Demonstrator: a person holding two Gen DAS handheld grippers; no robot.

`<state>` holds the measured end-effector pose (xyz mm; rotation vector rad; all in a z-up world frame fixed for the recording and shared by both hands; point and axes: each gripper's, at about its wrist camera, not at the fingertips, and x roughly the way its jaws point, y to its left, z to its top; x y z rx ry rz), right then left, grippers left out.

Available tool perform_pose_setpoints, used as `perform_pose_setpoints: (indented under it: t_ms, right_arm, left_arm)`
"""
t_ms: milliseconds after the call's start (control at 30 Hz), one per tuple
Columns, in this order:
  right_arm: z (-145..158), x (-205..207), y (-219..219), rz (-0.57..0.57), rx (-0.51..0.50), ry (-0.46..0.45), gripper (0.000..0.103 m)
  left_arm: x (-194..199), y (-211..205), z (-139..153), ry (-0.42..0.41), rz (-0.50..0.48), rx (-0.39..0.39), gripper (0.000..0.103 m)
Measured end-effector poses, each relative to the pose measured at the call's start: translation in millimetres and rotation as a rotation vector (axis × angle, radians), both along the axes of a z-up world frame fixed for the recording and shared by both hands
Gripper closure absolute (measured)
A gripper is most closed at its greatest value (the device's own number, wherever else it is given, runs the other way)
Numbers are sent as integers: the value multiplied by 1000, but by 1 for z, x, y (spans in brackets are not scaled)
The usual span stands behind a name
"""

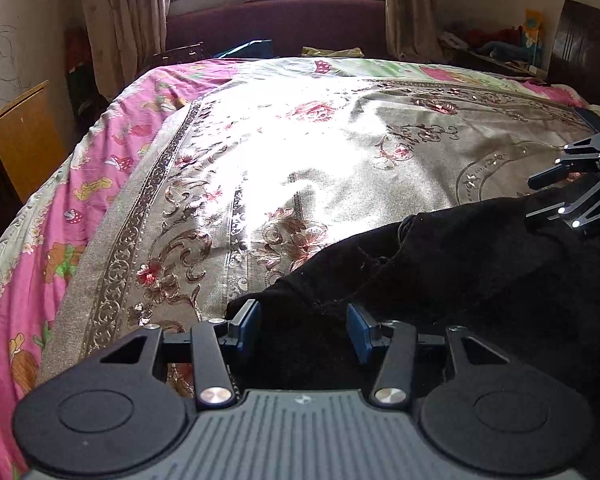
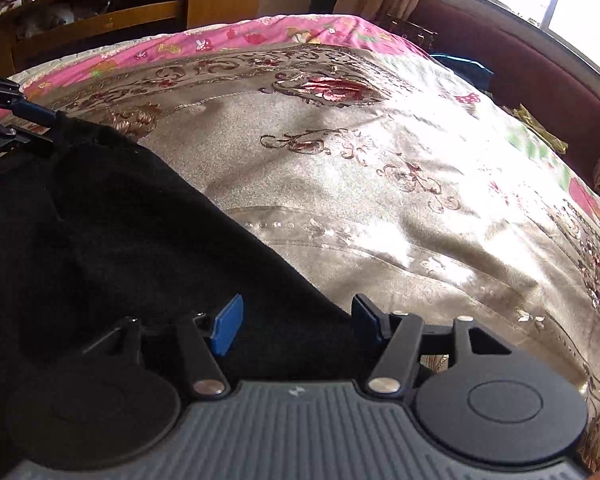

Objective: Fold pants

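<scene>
Floral bedspread (image 1: 300,152) bears black pants (image 1: 460,264); both grippers angle downward, jaws apart.

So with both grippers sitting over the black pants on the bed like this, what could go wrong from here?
1. The left gripper and right gripper both stand open over the black pants; closing now might pinch the shiny bedspread underneath too.
2. The pants are bunched with creases near the left gripper, so a fold could come out uneven.
3. The black fabric hides edges, so grabbing the wrong layer is likely.
</scene>
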<state>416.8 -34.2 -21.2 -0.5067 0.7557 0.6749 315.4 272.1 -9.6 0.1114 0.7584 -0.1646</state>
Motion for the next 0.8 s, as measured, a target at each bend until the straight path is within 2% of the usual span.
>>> perform_pose_setpoints:
  t_ms: [100,233,300,367,433,500,533,567,600,667,800]
  right_arm:
    - [-7,16,11,37,-45,8,39]
    - [-14,28,15,52,-35,71,44]
    - [-16,29,11,41,1,114,61]
    - [-16,23,11,38,16,123,80]
    - [-15,17,14,32,2,113,92]
    - [-13,14,15,8,1,106,96]
    - [-10,12,15,6,3,101,98]
    - [-7,9,15,-12,7,92,99]
    - [-2,6,14,-20,11,81,99]
    - [12,-3,11,-32,24,53,100]
    - [56,-31,0,-56,73,6,100]
  left_arm:
    - [4,-1,5,-22,-36,24,41]
    - [10,5,9,-4,-76,6,37]
    - [15,9,11,16,-91,18,33]
    - [19,12,11,43,-107,13,25]
    - [26,12,8,75,-116,10,24]
    - [33,10,1,105,-124,43,24]
    - [36,10,-5,132,-111,37,28]
    - [39,10,-8,159,-103,20,39]
    - [38,8,-8,165,-94,21,44]
    - [32,1,0,143,-109,40,70]
    - [11,-13,29,61,-128,113,74]
